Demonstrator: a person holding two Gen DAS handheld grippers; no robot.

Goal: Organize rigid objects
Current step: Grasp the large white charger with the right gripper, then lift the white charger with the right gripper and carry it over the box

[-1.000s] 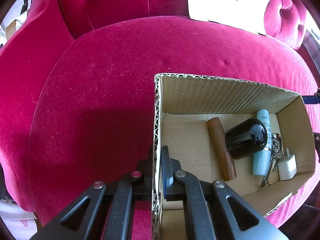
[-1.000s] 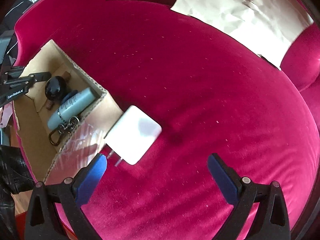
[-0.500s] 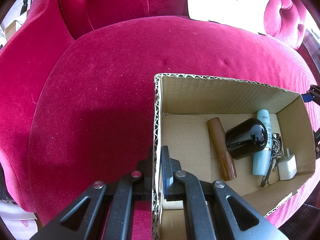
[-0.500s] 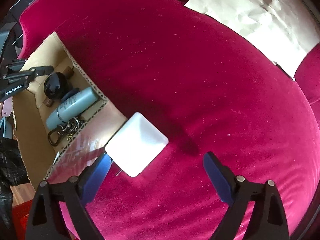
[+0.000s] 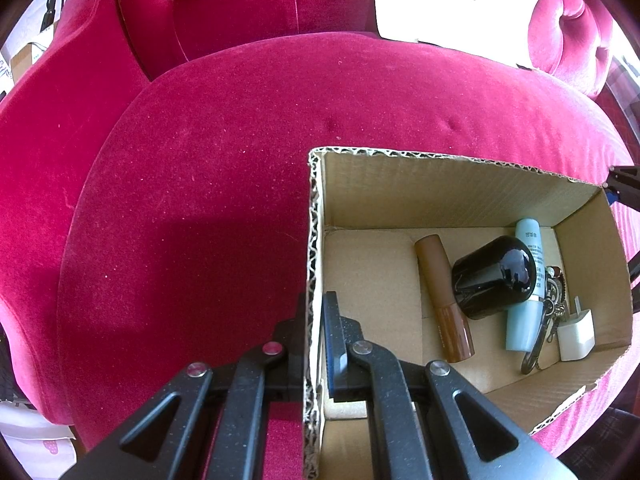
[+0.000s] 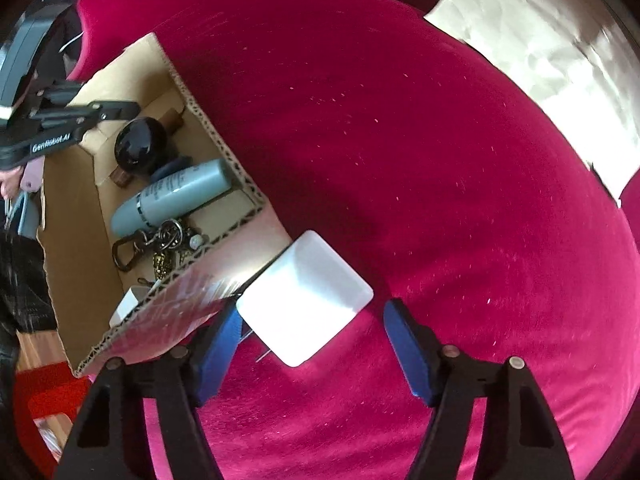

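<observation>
A cardboard box (image 5: pixel 440 192) sits on a red velvet cushion (image 5: pixel 200 200). My left gripper (image 5: pixel 314 320) is shut on the box's near wall. Inside lie a brown tube (image 5: pixel 442 296), a black cap (image 5: pixel 494 276), a pale blue tube (image 5: pixel 526 292), a key ring (image 5: pixel 554 304) and a small white plug (image 5: pixel 576 334). In the right wrist view the box (image 6: pixel 76 216) is at left. A large white charger (image 6: pixel 306 296) lies flat on the cushion (image 6: pixel 440 160) beside it. My right gripper (image 6: pixel 316 344) is open, its fingers on either side of the charger, low over it.
White paper (image 6: pixel 540 60) covers the cushion's far right, and also shows in the left wrist view (image 5: pixel 452 0). The sofa's tufted backrest (image 5: pixel 240 0) rises behind. A red object (image 6: pixel 44 396) and floor lie below the seat edge at left.
My right gripper has moved forward and down over the white charger, which now lies between its open fingers. The left gripper and box have stayed still.
</observation>
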